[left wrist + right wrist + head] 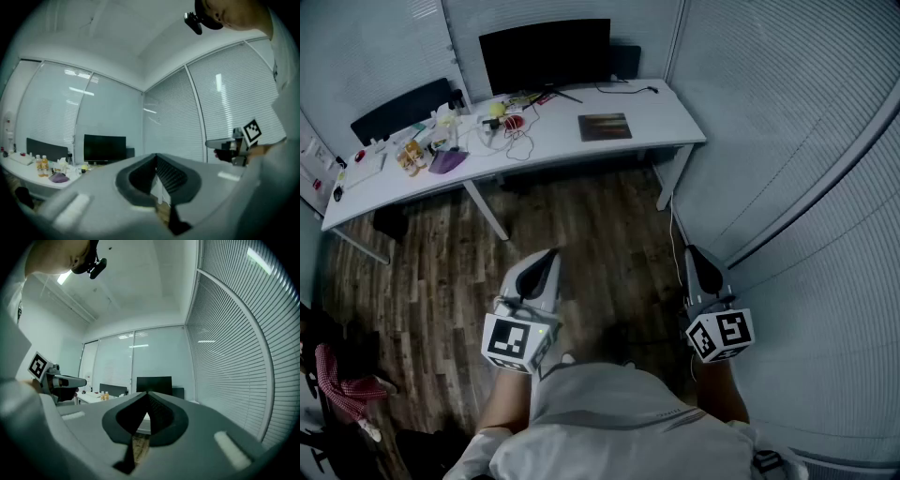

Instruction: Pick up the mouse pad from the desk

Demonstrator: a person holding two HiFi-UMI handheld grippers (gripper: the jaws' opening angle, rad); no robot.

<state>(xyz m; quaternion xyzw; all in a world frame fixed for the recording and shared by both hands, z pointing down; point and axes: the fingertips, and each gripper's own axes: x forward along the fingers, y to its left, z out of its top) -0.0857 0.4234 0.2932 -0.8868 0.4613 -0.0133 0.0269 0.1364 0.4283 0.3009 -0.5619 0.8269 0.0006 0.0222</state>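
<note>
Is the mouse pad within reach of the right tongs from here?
Probably not yet: the right tongs, shut, hang well short of the desk, with floor between. Nothing covers the mouse pad.

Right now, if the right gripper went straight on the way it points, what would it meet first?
The way looks free at first; further on the right gripper would probably reach the desk near the monitor, though depth is unclear.

Legible text, as I see it from my station: none. The left marker cube and the right marker cube carry black-and-white square patterns, no letters or digits. Labels on the bottles on the desk are too small to read.
</note>
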